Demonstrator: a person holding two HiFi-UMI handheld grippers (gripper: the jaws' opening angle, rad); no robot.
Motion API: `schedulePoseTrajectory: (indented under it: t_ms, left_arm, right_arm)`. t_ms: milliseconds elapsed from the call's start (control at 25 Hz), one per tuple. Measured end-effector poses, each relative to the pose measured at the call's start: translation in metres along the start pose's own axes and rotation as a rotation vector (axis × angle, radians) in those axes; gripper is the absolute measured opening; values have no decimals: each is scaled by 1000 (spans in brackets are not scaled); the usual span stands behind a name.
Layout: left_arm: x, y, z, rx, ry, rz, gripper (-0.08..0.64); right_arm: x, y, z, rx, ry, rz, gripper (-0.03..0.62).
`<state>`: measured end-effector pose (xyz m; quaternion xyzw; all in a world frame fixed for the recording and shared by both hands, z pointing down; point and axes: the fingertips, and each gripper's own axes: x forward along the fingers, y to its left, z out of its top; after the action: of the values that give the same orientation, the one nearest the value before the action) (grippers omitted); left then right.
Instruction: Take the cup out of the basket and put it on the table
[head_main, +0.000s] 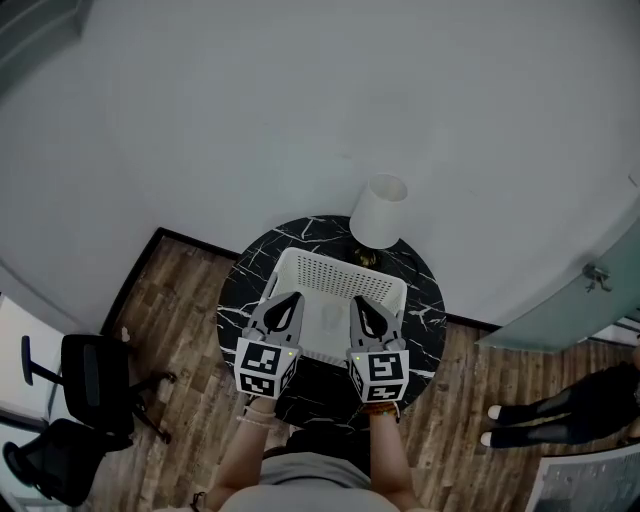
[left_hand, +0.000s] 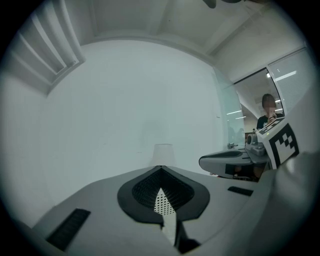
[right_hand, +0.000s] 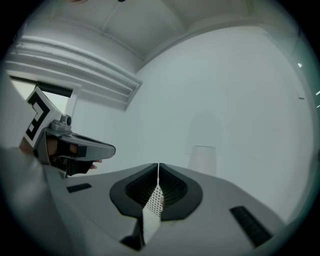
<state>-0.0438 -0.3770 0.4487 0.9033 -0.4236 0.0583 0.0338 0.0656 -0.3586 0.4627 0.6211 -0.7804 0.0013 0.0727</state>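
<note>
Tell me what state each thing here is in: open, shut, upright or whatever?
Basket: upright on the table, open-topped.
Lamp: upright at the table's far edge.
Left gripper: shut, holding nothing, over the basket's near side.
Right gripper: shut, holding nothing, also over the basket.
Cup: cannot be made out inside the basket.

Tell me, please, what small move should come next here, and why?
Probably open the fingers of the right gripper before lowering it. Both it and the left gripper are shut and hold nothing, above the near side of the basket on the table. The cup inside is too faint to place, so I would go slowly.
</note>
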Motion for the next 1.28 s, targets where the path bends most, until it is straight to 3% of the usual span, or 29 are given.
schedulePoseTrajectory:
  t_ms: [440,640,920,1080,1280]
  left_arm:
    - [27,10,-13,-24,50,62,5]
    - [36,17,-24,-40,77,81,5]
    - [48,30,-38,-62,111,100,5]
    - [57,35,-42,-64,124,104,5]
    - [65,43,-48,-73,142,113,5]
  right_arm:
    - [49,-12,-55,-5,182,127,12]
    - [69,-6,-81,-10,275,193,52]
    - [92,0,-128,-70,428,257,64]
    - [101,6,-159,-46,529,315,78]
    - [106,5,-188,-53,621,331,79]
